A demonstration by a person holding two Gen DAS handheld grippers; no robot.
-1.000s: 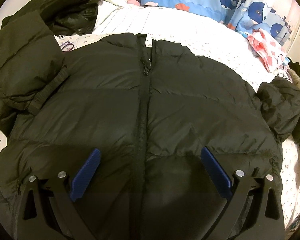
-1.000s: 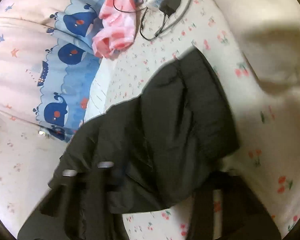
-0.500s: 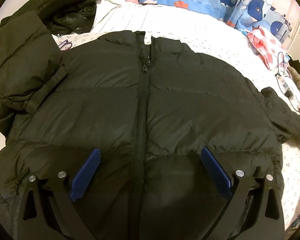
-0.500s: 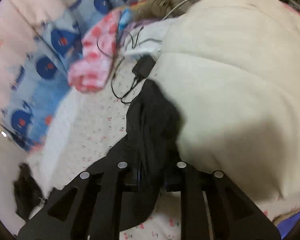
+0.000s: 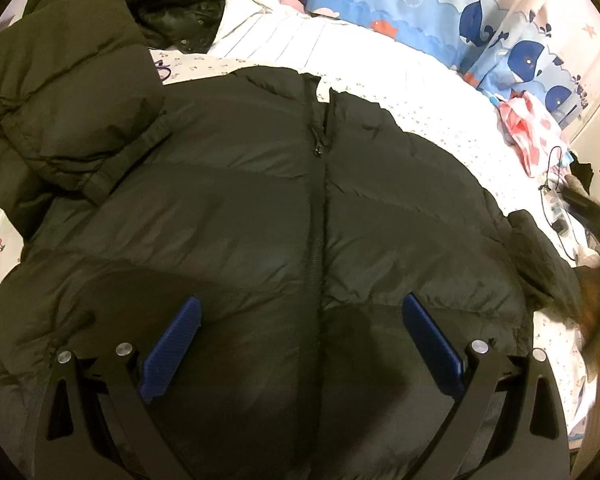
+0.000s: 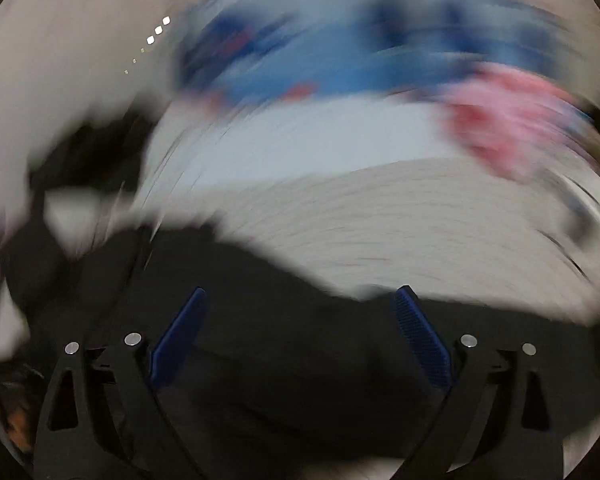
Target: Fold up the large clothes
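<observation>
A large black puffer jacket (image 5: 260,208) lies face up and zipped on the bed, collar toward the far side. Its left sleeve (image 5: 72,120) is folded in over the chest; its right sleeve (image 5: 540,256) lies out to the right. My left gripper (image 5: 300,312) hovers open over the jacket's lower front, blue pads wide apart, holding nothing. The right wrist view is heavily blurred: my right gripper (image 6: 302,300) has its jaws opening wide over black jacket fabric (image 6: 300,360), with nothing pinched between the pads.
A second dark garment (image 5: 180,4) is heaped at the far left. A whale-print blue curtain (image 5: 420,8) runs behind the bed. Pink patterned cloth (image 5: 536,132) and a charger cable (image 5: 556,208) lie at the right. The floral sheet (image 5: 440,112) shows around the jacket.
The right gripper let go of the black sleeve, opened wide and swung fast leftward. The sleeve now lies out to the jacket's right. The left gripper shifted slightly, still open.
</observation>
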